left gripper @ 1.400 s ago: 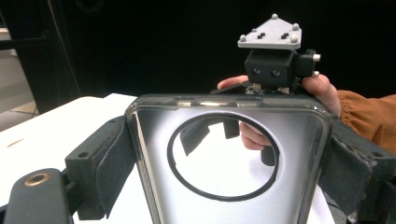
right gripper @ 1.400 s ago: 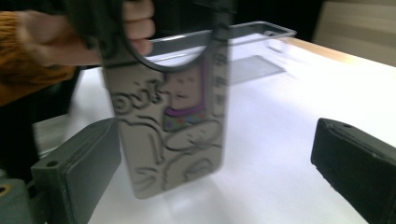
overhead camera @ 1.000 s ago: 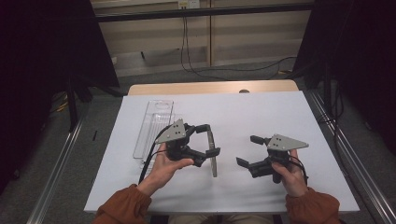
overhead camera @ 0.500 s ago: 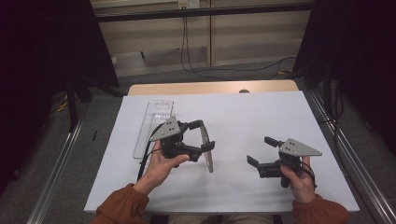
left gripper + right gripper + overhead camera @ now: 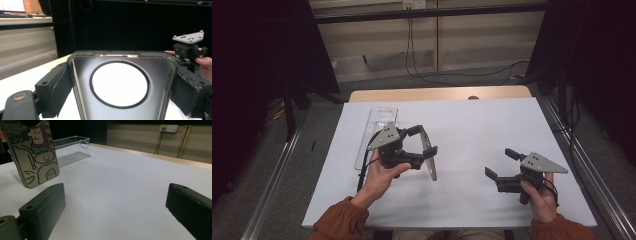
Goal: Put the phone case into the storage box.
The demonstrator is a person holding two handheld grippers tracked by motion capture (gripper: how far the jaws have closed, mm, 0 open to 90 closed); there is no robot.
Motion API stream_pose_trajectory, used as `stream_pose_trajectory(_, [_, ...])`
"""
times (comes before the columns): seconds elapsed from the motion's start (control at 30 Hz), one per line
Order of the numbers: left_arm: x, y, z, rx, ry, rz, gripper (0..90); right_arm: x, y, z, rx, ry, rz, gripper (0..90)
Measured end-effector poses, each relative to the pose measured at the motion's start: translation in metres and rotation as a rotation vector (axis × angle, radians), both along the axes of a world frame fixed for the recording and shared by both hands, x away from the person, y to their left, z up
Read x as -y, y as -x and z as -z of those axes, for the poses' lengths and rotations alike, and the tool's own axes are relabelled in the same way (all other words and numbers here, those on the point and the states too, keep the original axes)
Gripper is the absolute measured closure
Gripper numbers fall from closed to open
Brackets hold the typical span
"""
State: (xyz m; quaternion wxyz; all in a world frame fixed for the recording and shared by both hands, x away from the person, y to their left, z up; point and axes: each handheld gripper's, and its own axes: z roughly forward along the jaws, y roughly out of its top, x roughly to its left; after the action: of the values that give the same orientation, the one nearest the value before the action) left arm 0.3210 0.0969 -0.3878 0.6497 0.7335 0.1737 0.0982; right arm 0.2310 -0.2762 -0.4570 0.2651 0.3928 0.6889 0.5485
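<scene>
My left gripper [image 5: 424,140] is shut on a phone case [image 5: 429,153], held above the white table with its long side hanging down toward the surface. In the left gripper view the phone case [image 5: 120,85] is clamped between both pads, its round camera cutout facing me. The right gripper view shows the phone case [image 5: 33,152] at upper left, printed with cartoon drawings. My right gripper [image 5: 499,164] hovers low over the table at the right, open, with nothing between its fingers [image 5: 45,207]. The other hand's gripper [image 5: 188,48] appears far right in the left gripper view.
A clear plastic tray [image 5: 376,131] lies on the white table [image 5: 472,125] at the back left, seen again as the clear tray [image 5: 70,147] in the right gripper view. A wooden edge [image 5: 442,93] runs along the table's far side. Metal rails flank both sides.
My left gripper has lifted and carried the phone case slightly back. My right gripper has drawn back to the right and toward the near edge, still open.
</scene>
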Motion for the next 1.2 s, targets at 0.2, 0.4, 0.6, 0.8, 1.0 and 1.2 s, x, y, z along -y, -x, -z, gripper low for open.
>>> stream_pose_trajectory(0.2, [-0.006,-0.001,-0.006,-0.009,0.008,-0.031,12.5,0.003,0.005,0.002,-0.002,-0.005,0.054,0.0])
stream_pose_trajectory(0.4, [-0.013,-0.003,-0.013,0.004,0.021,-0.052,12.4,0.008,0.011,0.004,0.01,-0.007,0.059,0.0])
stream_pose_trajectory(0.6, [-0.023,-0.006,-0.019,0.004,0.025,-0.079,12.4,0.011,0.016,0.004,0.015,0.005,0.082,0.0])
stream_pose_trajectory(0.8, [-0.03,-0.007,-0.025,0.002,0.049,-0.108,12.4,0.014,0.021,0.005,0.016,0.001,0.097,0.0])
stream_pose_trajectory(1.0, [-0.04,-0.008,-0.033,0.012,0.033,-0.125,12.4,0.017,0.027,0.005,0.012,0.002,0.107,0.0])
stream_pose_trajectory(1.2, [-0.048,-0.008,-0.04,0.019,0.048,-0.166,12.4,0.02,0.031,0.006,0.016,-0.002,0.122,0.0])
